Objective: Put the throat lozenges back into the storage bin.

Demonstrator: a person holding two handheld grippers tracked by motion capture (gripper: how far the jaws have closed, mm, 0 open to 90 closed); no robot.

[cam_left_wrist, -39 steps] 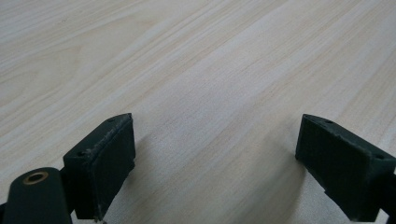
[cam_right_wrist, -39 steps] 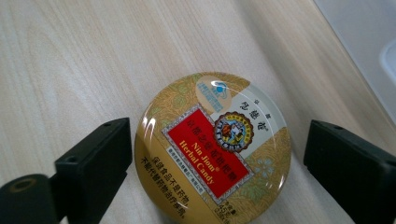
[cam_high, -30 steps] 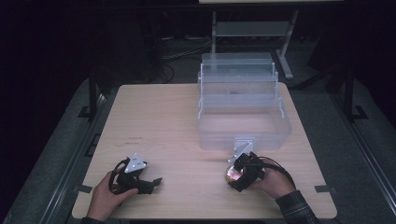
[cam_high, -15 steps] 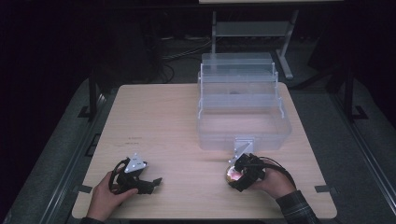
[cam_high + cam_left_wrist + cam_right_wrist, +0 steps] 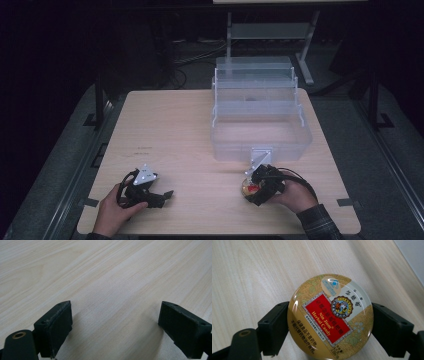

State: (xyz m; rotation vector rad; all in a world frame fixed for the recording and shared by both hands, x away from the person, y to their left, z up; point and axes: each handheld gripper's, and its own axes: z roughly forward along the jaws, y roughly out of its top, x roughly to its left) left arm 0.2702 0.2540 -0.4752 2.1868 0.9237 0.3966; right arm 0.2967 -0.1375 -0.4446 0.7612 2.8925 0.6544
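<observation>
Currently: round candy tin [image 5: 330, 317] is clamped by right gripper [image 5: 261, 186] on bench [image 5: 185, 135] | left gripper [image 5: 115, 327] is held open, idle | done: grasp; left: lift, likely into clear box [image 5: 260, 132].

Pale wood table [image 5: 175, 125], grey floor [image 5: 395, 165] around, metal stand [image 5: 270, 30] behind, dark room.

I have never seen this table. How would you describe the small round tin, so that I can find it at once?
Start from the big clear plastic box on the wooden table. In front of its near wall, the right gripper is shut on the round tin. It is the one colourful thing here: a gold lid with a red label reading "Nin Jiom Herbal Candy".
</observation>
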